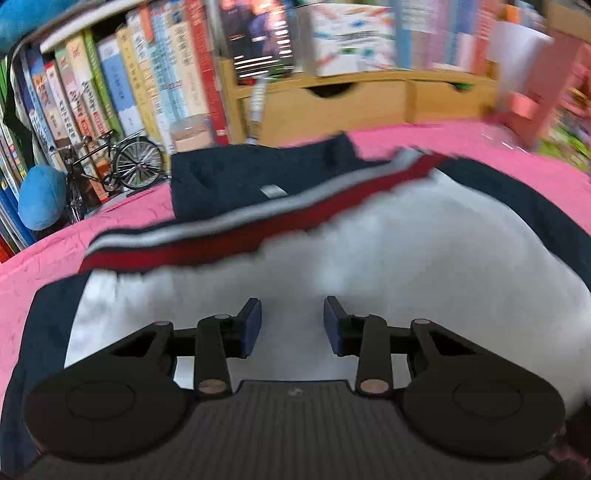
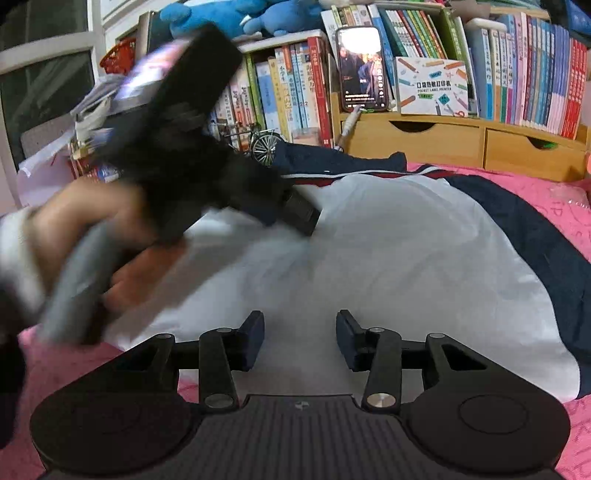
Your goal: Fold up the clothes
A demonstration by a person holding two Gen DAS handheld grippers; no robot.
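Most of the left wrist view is smeared: the red and white stripe (image 1: pixel 229 236) on the jacket (image 1: pixel 369 266) is streaked, and the book spines (image 1: pixel 443 33) far right can't be read. The jacket's near edge is cut off by the frame. In the right wrist view the left gripper (image 2: pixel 301 218) and the hand (image 2: pixel 85 225) around it are badly blurred, so its fingertips can't be made out. The toy bicycle (image 2: pixel 264 144) is half hidden behind it.

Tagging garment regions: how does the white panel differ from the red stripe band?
The white panel is broad and plain; the red stripe band is narrow, edged with white and navy lines. The panel lies near both grippers; the band runs beyond it, toward the books. Both belong to one garment on the pink cover.
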